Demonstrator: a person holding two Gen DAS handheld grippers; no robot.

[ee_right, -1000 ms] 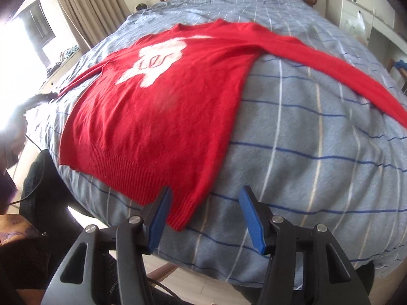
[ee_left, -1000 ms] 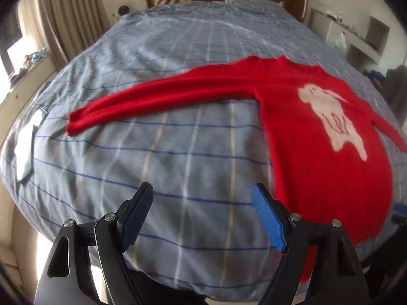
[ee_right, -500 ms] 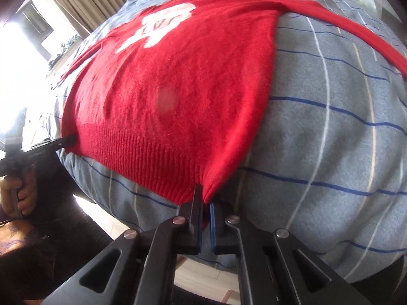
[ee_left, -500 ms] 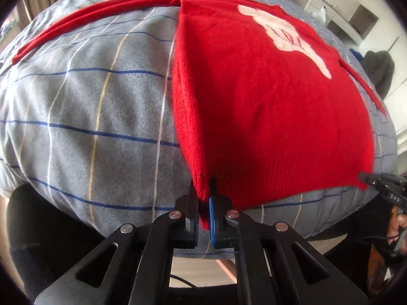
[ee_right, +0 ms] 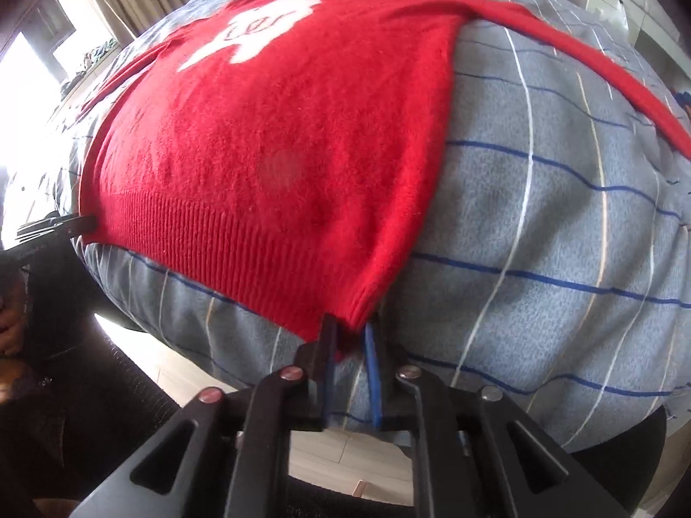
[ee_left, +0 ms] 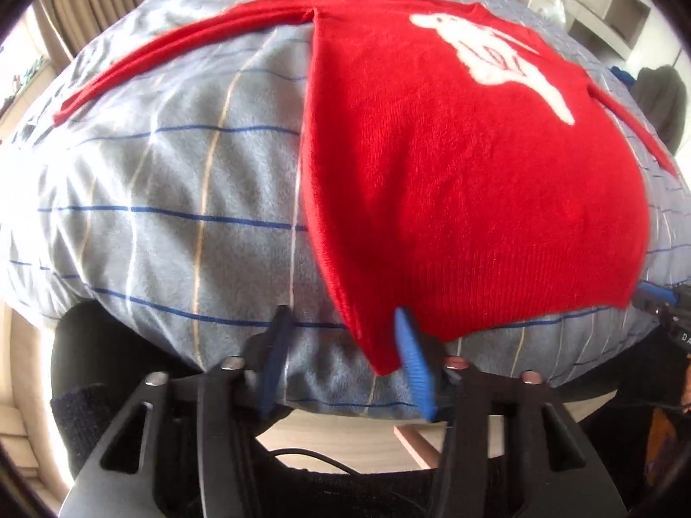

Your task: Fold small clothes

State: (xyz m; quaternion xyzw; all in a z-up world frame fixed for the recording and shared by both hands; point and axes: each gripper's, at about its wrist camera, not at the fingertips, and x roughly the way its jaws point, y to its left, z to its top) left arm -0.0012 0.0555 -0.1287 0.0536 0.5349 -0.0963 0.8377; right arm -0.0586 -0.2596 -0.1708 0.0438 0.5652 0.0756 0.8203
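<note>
Red sweater [ee_left: 453,164] lies flat on bed [ee_left: 172,172]; long axis runs hem-near, neck-far, sleeves spread sideways. Left claw [ee_left: 341,362] just opening, apart astride hem corner. Right claw [ee_right: 350,345] likewise.

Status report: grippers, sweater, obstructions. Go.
Left gripper open, just released, hem corner loose between fingers. Right gripper opening, hem corner between fingers, not pinched. Sweater flat on bed, sleeves spread. Nothing in the way.

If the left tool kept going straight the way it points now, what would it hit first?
Most likely the bottom corner of the red knitted sweater, lying between the left tool's open jaws, with the grey checked bedcover directly beneath; depth is unclear.
</note>
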